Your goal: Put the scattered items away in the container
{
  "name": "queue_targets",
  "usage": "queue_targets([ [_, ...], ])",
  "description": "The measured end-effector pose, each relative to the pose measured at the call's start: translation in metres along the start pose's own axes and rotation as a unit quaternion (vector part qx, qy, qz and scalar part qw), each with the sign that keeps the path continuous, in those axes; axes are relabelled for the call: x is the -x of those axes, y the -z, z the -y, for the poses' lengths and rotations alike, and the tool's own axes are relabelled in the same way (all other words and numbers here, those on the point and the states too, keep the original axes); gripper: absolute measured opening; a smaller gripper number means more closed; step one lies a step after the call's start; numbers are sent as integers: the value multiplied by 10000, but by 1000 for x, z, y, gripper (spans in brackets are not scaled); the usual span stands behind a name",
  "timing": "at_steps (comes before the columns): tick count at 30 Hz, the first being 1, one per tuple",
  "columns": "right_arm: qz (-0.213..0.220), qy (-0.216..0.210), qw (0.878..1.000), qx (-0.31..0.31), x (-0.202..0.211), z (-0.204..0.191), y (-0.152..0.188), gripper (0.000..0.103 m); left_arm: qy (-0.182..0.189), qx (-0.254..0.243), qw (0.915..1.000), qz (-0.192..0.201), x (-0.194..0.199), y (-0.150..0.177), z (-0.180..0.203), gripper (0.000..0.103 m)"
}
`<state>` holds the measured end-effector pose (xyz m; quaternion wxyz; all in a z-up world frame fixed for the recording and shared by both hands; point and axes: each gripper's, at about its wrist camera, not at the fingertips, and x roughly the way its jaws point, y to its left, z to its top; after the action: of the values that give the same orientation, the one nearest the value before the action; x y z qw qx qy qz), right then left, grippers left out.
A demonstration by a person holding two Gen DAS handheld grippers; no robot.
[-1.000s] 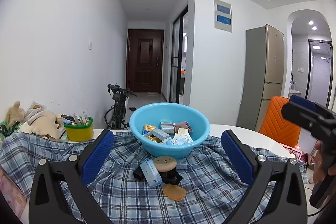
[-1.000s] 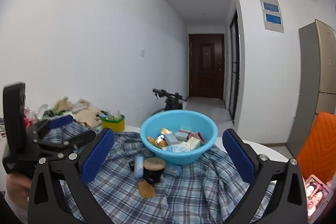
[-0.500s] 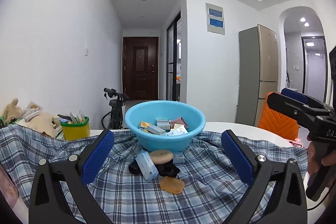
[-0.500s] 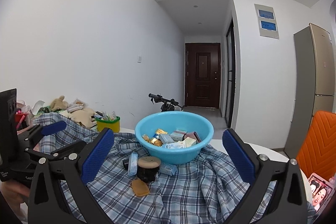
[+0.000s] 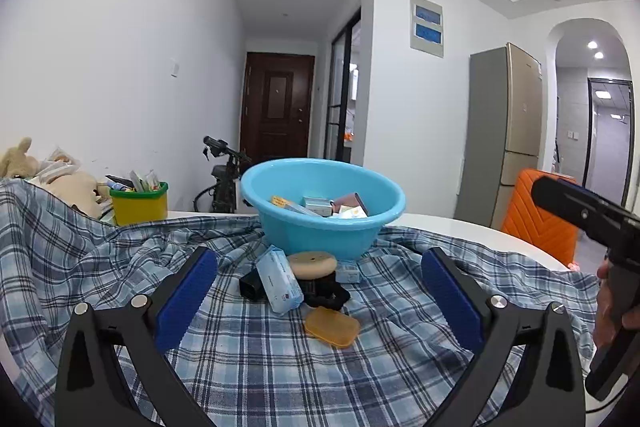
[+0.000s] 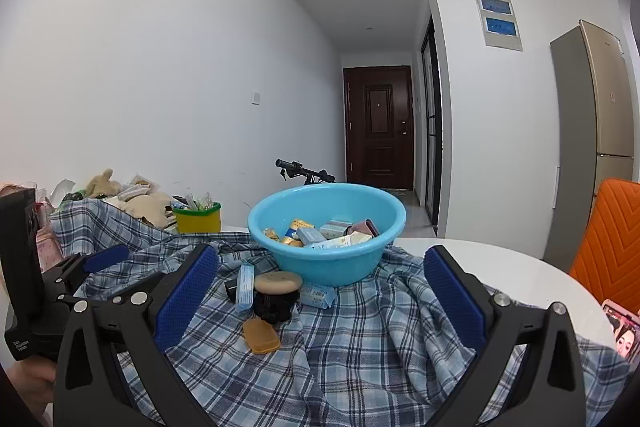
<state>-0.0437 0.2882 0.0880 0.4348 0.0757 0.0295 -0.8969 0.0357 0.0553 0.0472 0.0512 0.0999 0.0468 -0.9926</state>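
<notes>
Blue basin (image 5: 320, 211) holding several packets, one orange soap (image 5: 331, 326) outside, both jaws wide, empty

Past the work area I see a long white hallway ending in a dark brown door (image 6: 378, 127). A bicycle (image 5: 224, 175) is parked against the left wall, its handlebars showing in both views. On the table (image 6: 516, 267) at the left stands a yellow pot (image 5: 139, 203) with a green rim, stuffed with small packets, and just beside it lies a heap of plush toys (image 6: 120, 191). A tall fridge (image 5: 506, 131) stands at the right wall, with an orange chair (image 6: 612, 239) in front of it. Two blue panels (image 6: 498, 17) hang high on the wall. A phone (image 6: 622, 331) lies at the table's right edge.
</notes>
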Motion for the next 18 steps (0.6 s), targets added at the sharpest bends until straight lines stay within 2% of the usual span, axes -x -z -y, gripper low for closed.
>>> queue_targets([
  [6,71,71,9999,65,-4,-2,21,103,-81,-122,9999,58,-5,12,5,103],
  [18,-59,216,9997,10,-13,5,46,103,-259,91,9996,1,-11,22,-1,103],
])
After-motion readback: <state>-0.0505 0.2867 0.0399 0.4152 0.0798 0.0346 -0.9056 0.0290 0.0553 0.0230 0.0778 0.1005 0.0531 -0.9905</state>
